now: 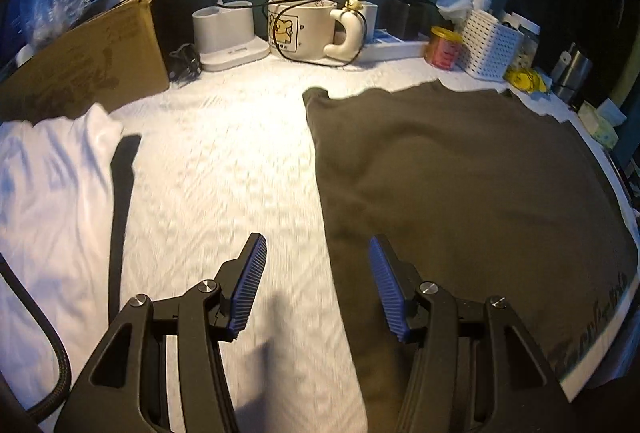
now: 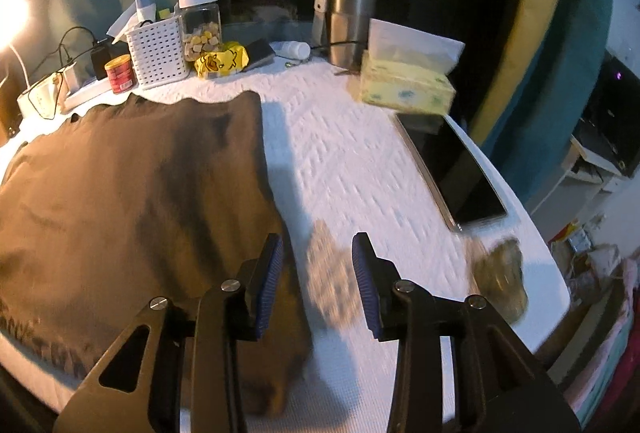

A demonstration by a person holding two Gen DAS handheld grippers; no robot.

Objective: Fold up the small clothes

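Note:
A dark olive-brown garment (image 1: 460, 185) lies flat on the white quilted table cover (image 1: 224, 169), with printed lettering near its front edge. It also shows in the right wrist view (image 2: 120, 201). My left gripper (image 1: 316, 253) is open and empty, hovering over the garment's left edge. My right gripper (image 2: 318, 253) is open and empty, hovering over the garment's right edge near the front. A white garment (image 1: 52, 193) lies at the left of the table.
A cardboard box (image 1: 92, 69), lamp base (image 1: 230, 33), mug (image 1: 308, 29), red tin (image 1: 442, 47) and white basket (image 1: 492, 45) line the back. A tissue pack (image 2: 408, 87), steel tumbler (image 2: 350, 25), tablet (image 2: 452, 169) and a small brownish lump (image 2: 500, 281) sit at the right.

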